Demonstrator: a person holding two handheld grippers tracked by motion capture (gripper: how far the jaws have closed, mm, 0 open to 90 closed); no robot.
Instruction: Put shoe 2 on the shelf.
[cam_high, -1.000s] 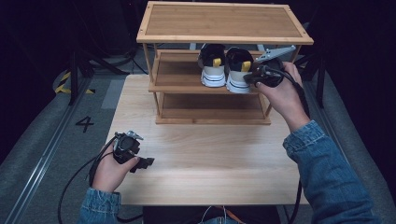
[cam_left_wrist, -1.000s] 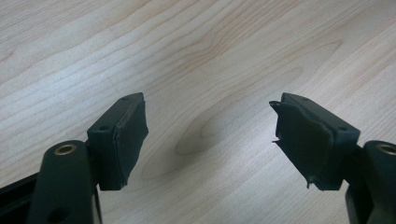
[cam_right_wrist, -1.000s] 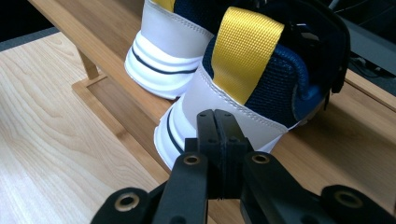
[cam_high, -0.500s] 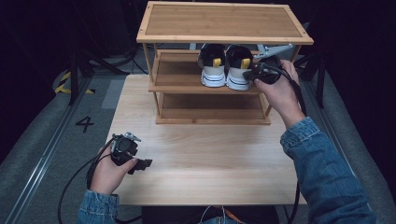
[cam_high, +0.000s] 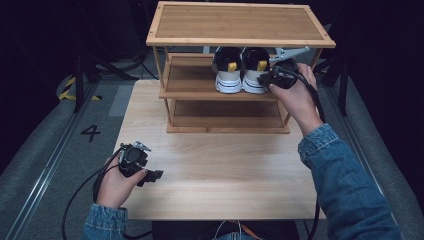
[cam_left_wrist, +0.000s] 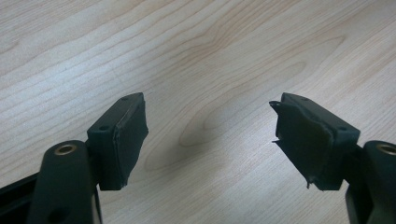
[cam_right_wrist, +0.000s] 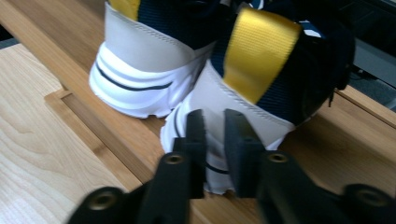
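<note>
On the rack's (cam_high: 220, 95) middle shelf: two sneakers (cam_high: 241, 75), white heels, yellow pull tabs, dark uppers | right gripper (cam_right_wrist: 214, 140) just opening, small gap, behind right sneaker's (cam_right_wrist: 261, 79) heel, gripping nothing | left gripper (cam_left_wrist: 210, 140) spread over desk (cam_high: 225, 175)

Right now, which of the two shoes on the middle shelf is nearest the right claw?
The right-hand shoe of the pair, at the right claw, its heel just ahead of the tips. The other shoe sits beyond it.

We see the right gripper (cam_right_wrist: 214, 154) jaws have just been opening, now slightly apart at the heel of the right shoe (cam_right_wrist: 243, 93), with nothing between them. Its hand (cam_high: 295, 95) barely shifted at the shelf (cam_high: 220, 92).
</note>
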